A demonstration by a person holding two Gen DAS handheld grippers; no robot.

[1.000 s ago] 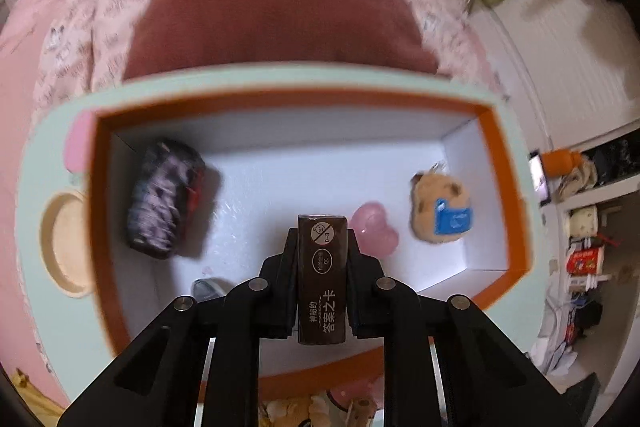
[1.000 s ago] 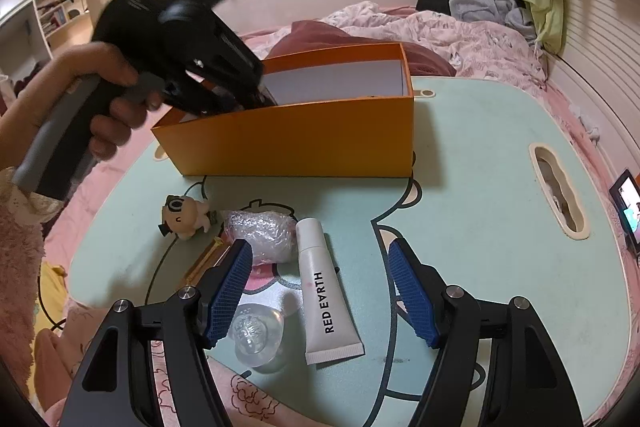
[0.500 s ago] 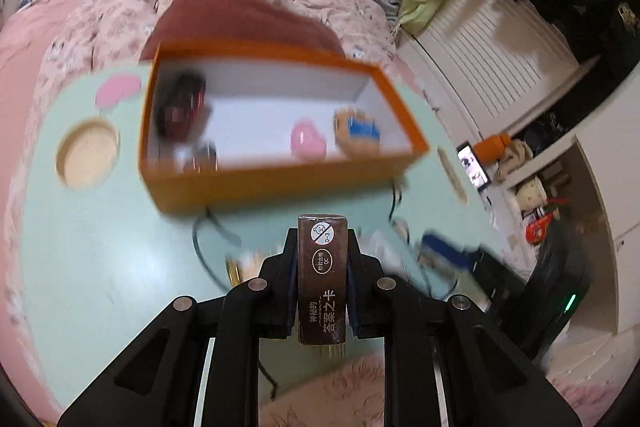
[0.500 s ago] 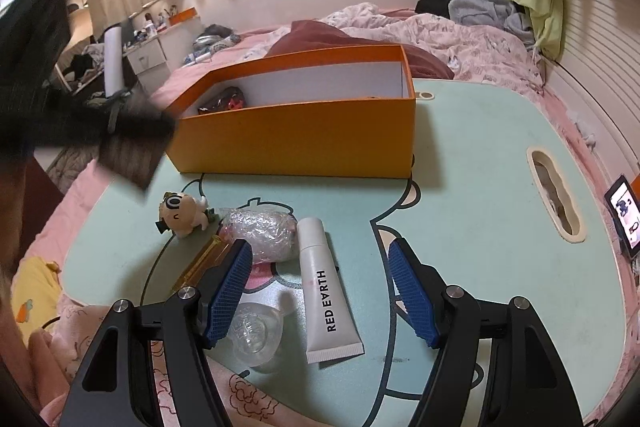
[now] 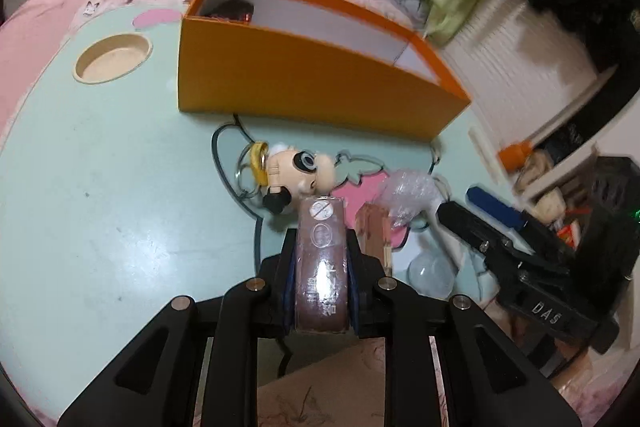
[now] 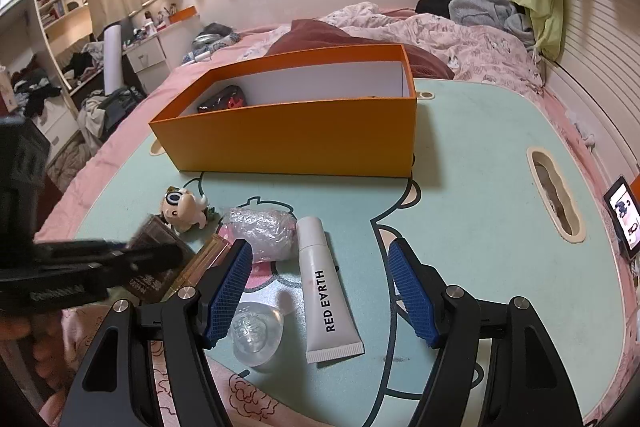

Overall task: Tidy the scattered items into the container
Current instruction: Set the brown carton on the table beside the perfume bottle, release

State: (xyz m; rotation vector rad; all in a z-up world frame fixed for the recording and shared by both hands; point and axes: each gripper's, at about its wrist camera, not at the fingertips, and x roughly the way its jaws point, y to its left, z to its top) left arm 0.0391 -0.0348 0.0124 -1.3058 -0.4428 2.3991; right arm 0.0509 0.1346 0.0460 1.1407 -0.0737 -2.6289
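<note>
Brown card box (image 5: pixel 322 263) sits between the left tool's (image 5: pixel 320 227) opening jaws, over the desk's (image 5: pixel 120 207) near edge. Right tool (image 6: pixel 320 283) gapes wide, empty, above a white tube (image 6: pixel 326 291). Orange container (image 6: pixel 296 135) stands behind.

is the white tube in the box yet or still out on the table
Out. The tube lies flat on the table in front of the orange box, between the open right gripper's fingers, untouched.

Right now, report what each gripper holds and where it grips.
Left gripper: small brown printed box, flanked at its long sides, jaws opening. Right gripper: open, nothing held.
</note>
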